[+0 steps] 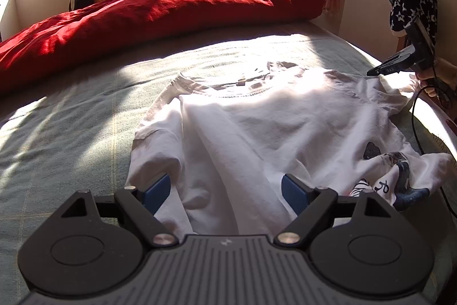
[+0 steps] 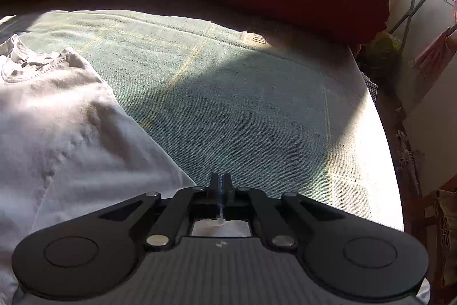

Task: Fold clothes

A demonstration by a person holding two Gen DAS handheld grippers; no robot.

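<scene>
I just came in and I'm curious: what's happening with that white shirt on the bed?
A person is folding a white T-shirt on a bed, holding a gripper in each hand. The left gripper hangs over the shirt's near edge with its jaws open, gripping nothing. The right gripper has its jaws shut, with a bit of white cloth showing right behind them, likely the shirt's sleeve. A red duvet lies behind.

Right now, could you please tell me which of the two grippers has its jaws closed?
The right gripper: its fingers meet over the green bedspread, pinching white T-shirt fabric. The left gripper stands wide open over the T-shirt.
</scene>
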